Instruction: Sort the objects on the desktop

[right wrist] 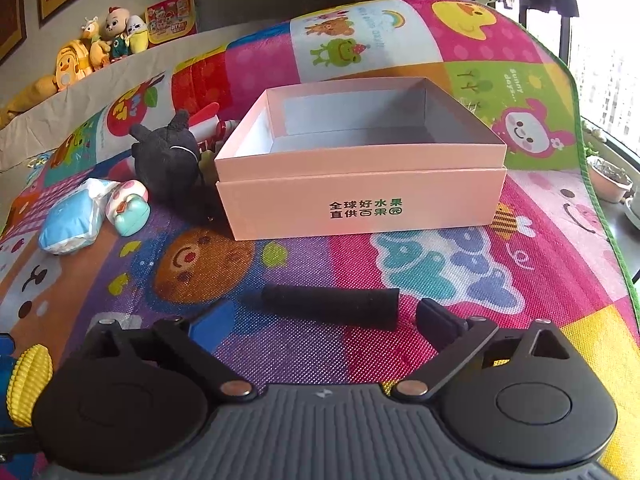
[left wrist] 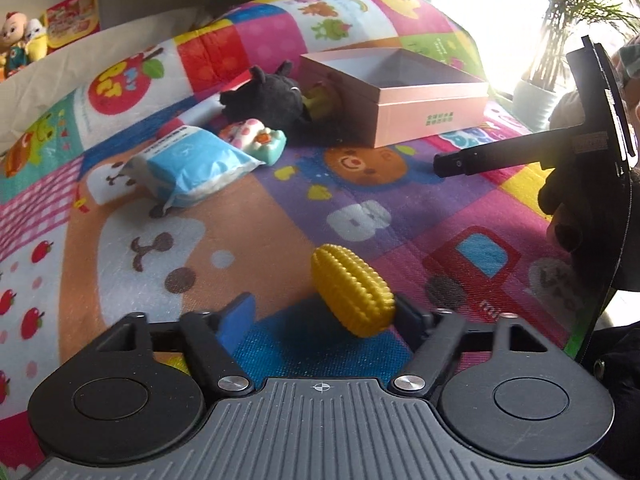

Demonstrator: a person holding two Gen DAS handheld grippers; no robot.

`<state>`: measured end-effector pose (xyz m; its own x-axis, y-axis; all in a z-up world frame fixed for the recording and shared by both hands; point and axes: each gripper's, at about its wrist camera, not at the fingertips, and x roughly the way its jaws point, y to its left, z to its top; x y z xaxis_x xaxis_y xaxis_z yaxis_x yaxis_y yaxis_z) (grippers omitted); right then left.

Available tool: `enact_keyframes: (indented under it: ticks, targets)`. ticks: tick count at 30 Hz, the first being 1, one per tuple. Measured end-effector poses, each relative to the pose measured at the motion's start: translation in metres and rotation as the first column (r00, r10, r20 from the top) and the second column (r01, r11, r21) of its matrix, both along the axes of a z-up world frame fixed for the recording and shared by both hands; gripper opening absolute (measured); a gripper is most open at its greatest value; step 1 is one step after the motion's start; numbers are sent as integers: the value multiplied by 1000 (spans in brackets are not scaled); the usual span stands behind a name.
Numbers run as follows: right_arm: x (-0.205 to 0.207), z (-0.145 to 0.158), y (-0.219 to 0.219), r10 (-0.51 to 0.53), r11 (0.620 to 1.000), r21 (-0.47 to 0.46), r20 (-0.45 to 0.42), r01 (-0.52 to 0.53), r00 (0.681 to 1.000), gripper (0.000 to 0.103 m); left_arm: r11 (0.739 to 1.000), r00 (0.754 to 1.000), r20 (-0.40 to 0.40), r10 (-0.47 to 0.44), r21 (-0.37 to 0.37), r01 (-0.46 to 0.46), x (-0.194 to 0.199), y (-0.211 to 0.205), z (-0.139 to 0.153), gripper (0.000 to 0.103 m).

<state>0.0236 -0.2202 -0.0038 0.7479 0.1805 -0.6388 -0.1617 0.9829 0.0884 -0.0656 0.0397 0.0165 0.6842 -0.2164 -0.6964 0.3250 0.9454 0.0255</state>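
A yellow toy corn (left wrist: 352, 292) lies on the patterned play mat (left wrist: 248, 216) between the fingers of my left gripper (left wrist: 324, 314). It leans against the right finger, and a gap shows between it and the blue left pad (left wrist: 238, 320). The same corn (right wrist: 28, 384) appears at the lower left of the right wrist view. My right gripper (right wrist: 324, 320) stands open over a black cylinder (right wrist: 332, 308) that lies crosswise just ahead of its fingertips. The open pink box (right wrist: 360, 200) stands beyond it, with nothing seen inside.
Left of the pink box (left wrist: 420, 120) lie a black plush toy (left wrist: 268, 96), a pastel squishy toy (left wrist: 256, 136) and a blue tissue pack (left wrist: 192, 168). A gloved hand (left wrist: 568, 208) holds the right gripper at the mat's right edge. A potted plant (left wrist: 536, 100) stands behind.
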Motion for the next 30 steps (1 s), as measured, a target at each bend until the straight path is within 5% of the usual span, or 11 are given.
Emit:
enact_keyframes:
  ticks: [2,6,14,16,18,30]
  targets:
    - [0,0,0,3,1000,1,-1,-3,1000,98,999,1000,20,22,30,-22,3,2,-2,64]
    - [0,0,0,2,1000,2,0,-2,1000,99,996,996,63,69,52,-72,26,5,-2,36]
    - [1,0,-1,-5,1000,4,-3,5,1000,99,988,984,88,156,-35,-154,84,8,-6,37]
    - [1,0,-1,-8,1000,5,-4,8,1000,100,984,984,72,162,-82,-156,84,9,-5,52]
    - [1,0,-2,-11,1000,9,-2,11,1000,100,985,986,64,151,-94,-145,77,7,-4,94]
    - [0,0,-3,-15,1000,21,1,15,1000,102,973,974,4,228,-31,-227,66,8,-14,103]
